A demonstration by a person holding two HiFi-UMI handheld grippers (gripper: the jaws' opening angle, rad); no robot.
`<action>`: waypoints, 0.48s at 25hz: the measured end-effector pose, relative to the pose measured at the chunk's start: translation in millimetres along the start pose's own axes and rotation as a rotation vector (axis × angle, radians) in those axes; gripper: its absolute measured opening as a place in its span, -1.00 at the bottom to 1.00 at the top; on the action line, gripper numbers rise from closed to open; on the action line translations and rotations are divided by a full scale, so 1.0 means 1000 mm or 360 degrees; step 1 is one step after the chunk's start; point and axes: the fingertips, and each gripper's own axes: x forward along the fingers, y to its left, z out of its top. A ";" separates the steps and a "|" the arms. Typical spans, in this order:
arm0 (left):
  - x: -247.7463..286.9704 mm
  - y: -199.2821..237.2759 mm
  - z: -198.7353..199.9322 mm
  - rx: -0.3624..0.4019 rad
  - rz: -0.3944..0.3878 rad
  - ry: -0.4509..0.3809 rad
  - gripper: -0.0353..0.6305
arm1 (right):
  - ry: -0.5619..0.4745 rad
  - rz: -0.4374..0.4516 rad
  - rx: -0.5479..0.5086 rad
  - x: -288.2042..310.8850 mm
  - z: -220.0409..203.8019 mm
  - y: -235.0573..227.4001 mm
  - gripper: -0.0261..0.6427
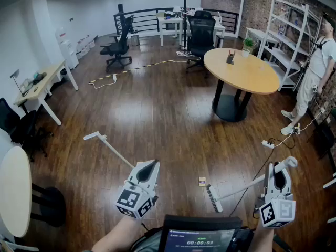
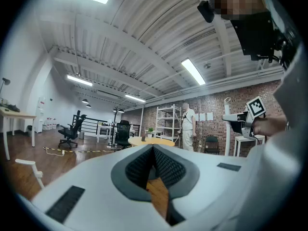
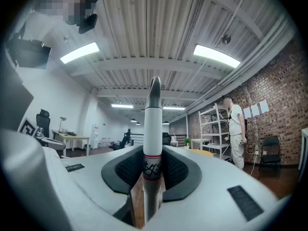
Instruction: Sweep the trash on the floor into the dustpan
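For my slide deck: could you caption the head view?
Right gripper grips a broom, its brush near a small scrap on the wooden floor; left gripper hovers alongside.

The floor (image 1: pixel 157 114) ahead lies open; a round table (image 1: pixel 241 70) stands right.

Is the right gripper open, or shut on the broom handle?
Shut: the jaws of the right gripper press the broom handle from both sides.

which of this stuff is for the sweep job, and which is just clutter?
Job:
broom in right gripper
trash scrap on the floor
white long handle by left gripper, probably the dustpan's

Lying about:
round table
office chairs
shelving
power strip
person standing
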 end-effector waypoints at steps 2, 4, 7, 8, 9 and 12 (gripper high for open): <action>0.000 0.007 -0.005 -0.0006 -0.0023 0.0003 -0.89 | -0.0005 -0.0016 -0.0007 0.004 -0.003 0.005 -0.58; 0.003 0.015 -0.008 -0.0005 -0.0045 0.0009 -0.89 | -0.0004 -0.0021 -0.0014 0.011 -0.008 0.011 -0.58; 0.013 0.031 -0.015 0.0002 -0.0059 0.0019 -0.89 | 0.0006 -0.0011 -0.0031 0.026 -0.014 0.020 -0.58; 0.017 0.037 -0.017 -0.0002 -0.0054 0.0025 -0.89 | 0.0014 -0.0003 -0.0029 0.031 -0.015 0.024 -0.58; 0.021 0.042 -0.018 -0.0005 -0.0046 0.0032 -0.89 | 0.0022 0.0005 -0.0024 0.037 -0.016 0.026 -0.58; 0.044 0.051 -0.016 -0.0013 -0.0022 0.0056 -0.89 | 0.0031 0.0012 0.0001 0.055 -0.018 0.020 -0.58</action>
